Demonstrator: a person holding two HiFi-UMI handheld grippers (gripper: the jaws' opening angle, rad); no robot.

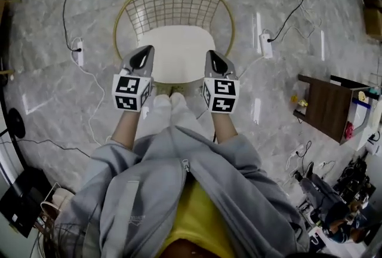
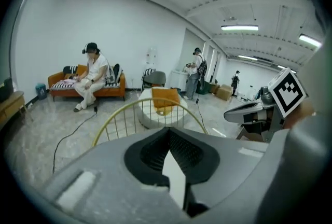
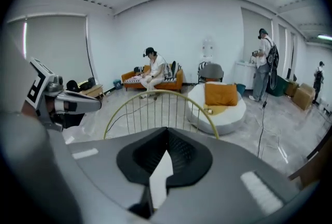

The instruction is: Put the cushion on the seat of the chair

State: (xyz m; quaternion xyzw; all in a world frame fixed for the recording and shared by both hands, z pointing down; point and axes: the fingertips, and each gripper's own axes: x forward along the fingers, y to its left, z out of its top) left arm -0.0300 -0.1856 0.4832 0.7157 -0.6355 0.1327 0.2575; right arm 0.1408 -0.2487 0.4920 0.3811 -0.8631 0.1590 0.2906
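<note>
Most of the task looks done, judging by how things lie: the gold wire chair (image 1: 173,5) stands just ahead of the person, and the white cushion (image 1: 179,51) lies flat on its seat, filling it from the curved back to the front edge. Above that front edge hover the left gripper (image 1: 143,55) and the right gripper (image 1: 215,60), each with its jaws pressed together and nothing pinched. The white sliver under the pads in each gripper view is probably the cushion below. At most a check that it sits square seems left. The pale marble floor (image 1: 48,89) gives open room on both sides, but a dark side table (image 1: 327,106) stands off to the right. Thin cables (image 1: 70,9) and two power strips (image 1: 78,52) (image 1: 265,45) flank the chair.
</note>
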